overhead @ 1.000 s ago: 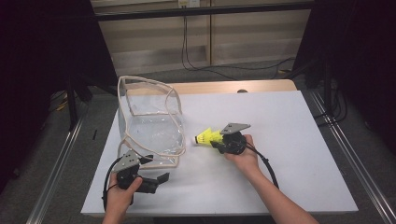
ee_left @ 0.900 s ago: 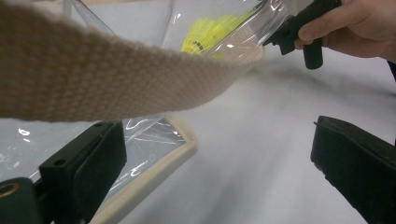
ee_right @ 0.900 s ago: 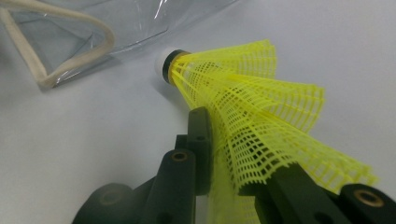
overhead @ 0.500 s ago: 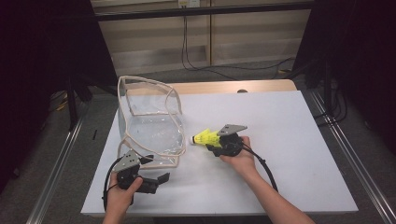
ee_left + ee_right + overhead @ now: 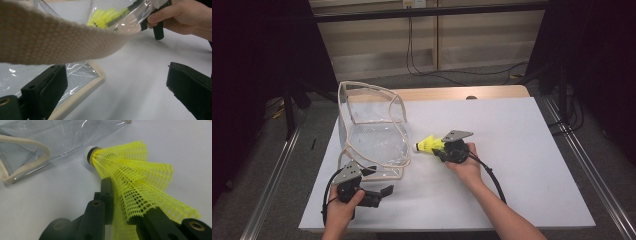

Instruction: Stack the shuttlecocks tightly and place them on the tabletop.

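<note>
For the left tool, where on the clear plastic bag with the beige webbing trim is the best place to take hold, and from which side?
Grip the beige webbing rim at the near edge of the clear plastic bag, coming from the person's side, where the open left tool already waits. The strap is firm and thick; the film is slippery and creased.

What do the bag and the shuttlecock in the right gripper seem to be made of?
Bag: clear glossy plastic film, creased and glinting, edged with cream woven strap whose weave shows.
Shuttlecock: yellow moulded plastic mesh skirt with open grid holes; white cap, material unclear.
</note>
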Available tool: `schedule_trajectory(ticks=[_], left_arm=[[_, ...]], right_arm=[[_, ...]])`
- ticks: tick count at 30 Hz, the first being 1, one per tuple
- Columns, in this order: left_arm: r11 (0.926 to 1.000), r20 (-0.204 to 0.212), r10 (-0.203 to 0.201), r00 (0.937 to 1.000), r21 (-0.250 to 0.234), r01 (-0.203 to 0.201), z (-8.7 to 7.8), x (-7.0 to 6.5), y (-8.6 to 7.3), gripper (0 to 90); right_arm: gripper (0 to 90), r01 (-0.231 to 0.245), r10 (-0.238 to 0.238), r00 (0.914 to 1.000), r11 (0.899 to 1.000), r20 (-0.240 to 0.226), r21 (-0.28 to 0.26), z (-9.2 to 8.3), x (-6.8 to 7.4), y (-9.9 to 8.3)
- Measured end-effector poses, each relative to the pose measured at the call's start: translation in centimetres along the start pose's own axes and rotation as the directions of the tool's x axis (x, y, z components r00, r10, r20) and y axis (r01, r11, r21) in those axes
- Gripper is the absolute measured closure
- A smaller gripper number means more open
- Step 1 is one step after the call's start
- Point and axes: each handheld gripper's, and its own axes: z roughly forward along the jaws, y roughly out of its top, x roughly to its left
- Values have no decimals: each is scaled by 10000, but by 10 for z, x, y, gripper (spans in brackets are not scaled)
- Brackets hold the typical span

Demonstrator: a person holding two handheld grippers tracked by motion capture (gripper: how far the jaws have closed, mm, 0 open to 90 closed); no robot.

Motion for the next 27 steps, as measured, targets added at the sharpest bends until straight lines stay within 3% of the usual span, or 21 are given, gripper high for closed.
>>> schedule_trajectory(ticks=[15, 27], left_arm=[[10000, -20, -1, 10000, -75, 1, -1, 1, 1, 36], [9999, 29, 4, 10000, -100, -3, -1, 3, 0, 36]], right_arm=[[829, 77, -73, 9976, 10000, -683, 49, -10, -2, 3], [829, 31, -26, 9954, 10000, -959, 58, -27, -8, 8]])
